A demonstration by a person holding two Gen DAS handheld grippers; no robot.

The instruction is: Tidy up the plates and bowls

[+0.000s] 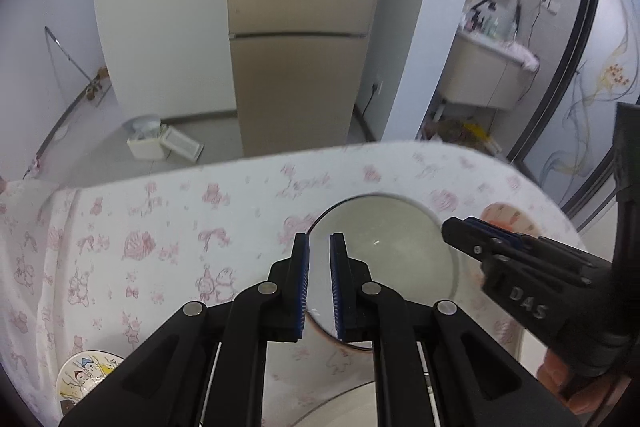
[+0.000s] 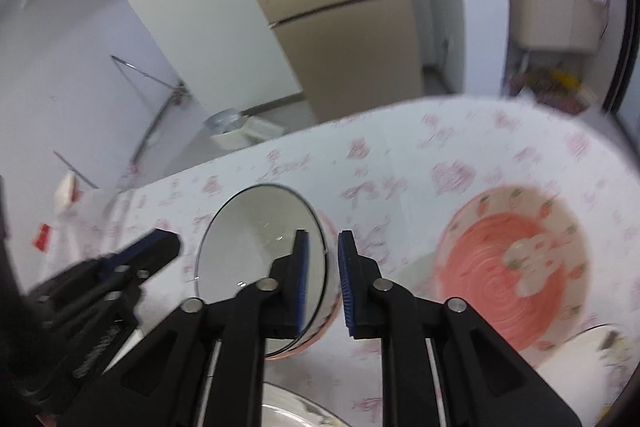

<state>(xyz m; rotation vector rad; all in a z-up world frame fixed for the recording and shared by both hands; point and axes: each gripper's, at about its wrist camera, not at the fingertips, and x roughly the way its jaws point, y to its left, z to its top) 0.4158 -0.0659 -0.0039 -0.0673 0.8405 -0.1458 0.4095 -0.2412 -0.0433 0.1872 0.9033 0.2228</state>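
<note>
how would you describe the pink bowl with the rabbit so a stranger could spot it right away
Start at the table under the white cloth with pink drawings. On its right side, right of the glass-lidded bowl, sits the pink bowl. Its pink inside has ringed swirls and a white rabbit, and its pale rim carries small strawberries, which no other dish nearby has.

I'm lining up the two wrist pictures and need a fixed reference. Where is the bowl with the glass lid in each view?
Left wrist view: the lidded bowl sits at centre right, just beyond the left gripper.
Right wrist view: the same bowl sits left of centre, behind the right gripper's left finger.
Shared landmark: the tall beige cabinet behind the table.
</note>
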